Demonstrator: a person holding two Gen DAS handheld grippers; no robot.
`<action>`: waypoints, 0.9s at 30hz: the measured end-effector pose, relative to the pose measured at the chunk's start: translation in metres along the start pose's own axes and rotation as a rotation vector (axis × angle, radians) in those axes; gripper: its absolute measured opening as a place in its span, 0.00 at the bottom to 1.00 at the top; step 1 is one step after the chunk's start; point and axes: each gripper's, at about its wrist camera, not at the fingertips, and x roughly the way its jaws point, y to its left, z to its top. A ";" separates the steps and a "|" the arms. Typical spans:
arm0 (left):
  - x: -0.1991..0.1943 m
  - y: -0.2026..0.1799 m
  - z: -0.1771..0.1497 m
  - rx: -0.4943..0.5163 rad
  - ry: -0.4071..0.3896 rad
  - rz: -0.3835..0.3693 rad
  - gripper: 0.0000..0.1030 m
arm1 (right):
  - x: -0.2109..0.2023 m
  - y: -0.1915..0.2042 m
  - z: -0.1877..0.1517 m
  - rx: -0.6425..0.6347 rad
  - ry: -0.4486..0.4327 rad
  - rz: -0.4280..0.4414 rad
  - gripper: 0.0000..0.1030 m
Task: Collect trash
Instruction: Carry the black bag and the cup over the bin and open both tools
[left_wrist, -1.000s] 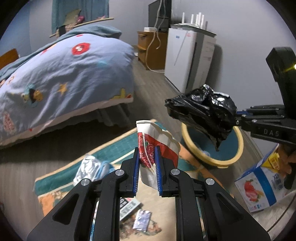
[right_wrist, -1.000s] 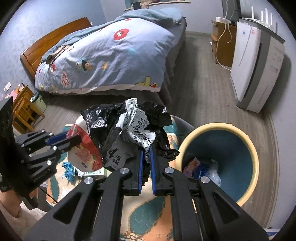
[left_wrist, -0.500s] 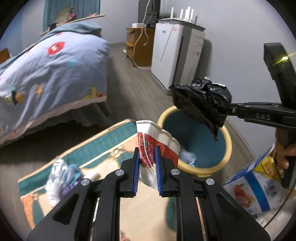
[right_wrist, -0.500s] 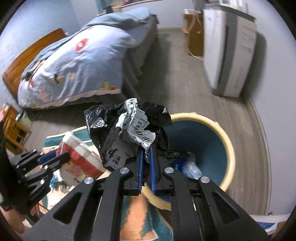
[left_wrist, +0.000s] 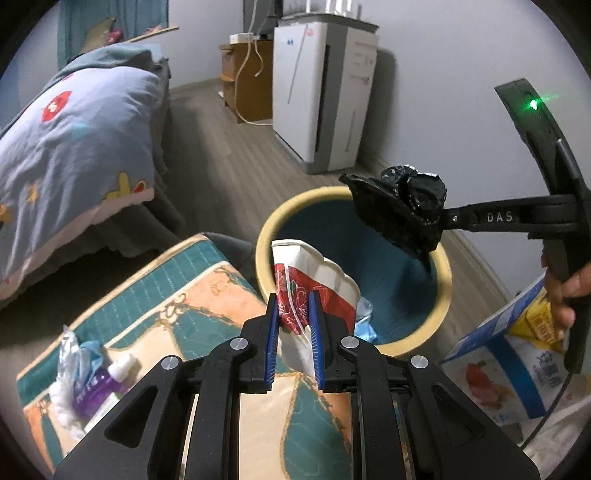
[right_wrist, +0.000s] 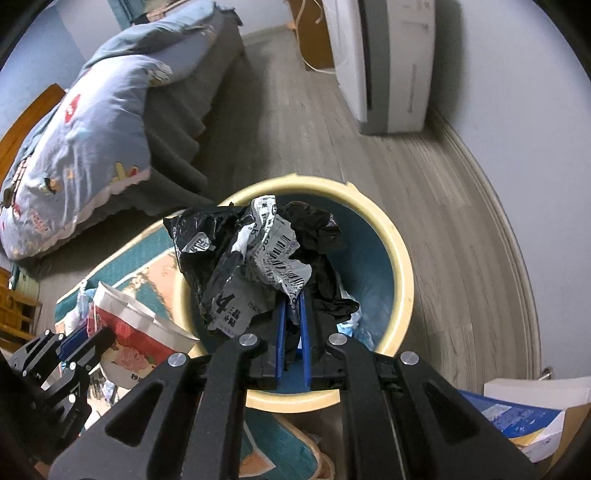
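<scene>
Right hand-held gripper (right_wrist: 291, 314) is clamped on the crumpled black bag (right_wrist: 258, 258), hanging directly over the mouth of the bin (right_wrist: 402, 258), so it is the nearer one to drop. Left hand-held gripper (left_wrist: 293, 325) pinches the red-and-white paper cup (left_wrist: 314, 280) at the bin's near rim, just short of the opening.

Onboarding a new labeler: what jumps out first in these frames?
The yellow-rimmed bin on the floor by the wall, with the right tool shut on a crumpled black bag right above its mouth. Beside it, the left tool pinches a red-and-white paper cup at the bin's near rim, over the patterned rug.
</scene>
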 end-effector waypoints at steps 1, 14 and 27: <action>0.003 -0.001 0.000 0.003 0.003 0.004 0.16 | 0.002 -0.002 0.000 0.004 0.007 -0.002 0.07; 0.036 -0.017 0.008 -0.006 -0.008 -0.001 0.16 | 0.006 -0.001 0.000 0.000 0.015 0.001 0.07; 0.040 -0.012 0.008 -0.032 -0.009 -0.003 0.22 | 0.012 -0.003 0.002 0.022 0.023 -0.027 0.08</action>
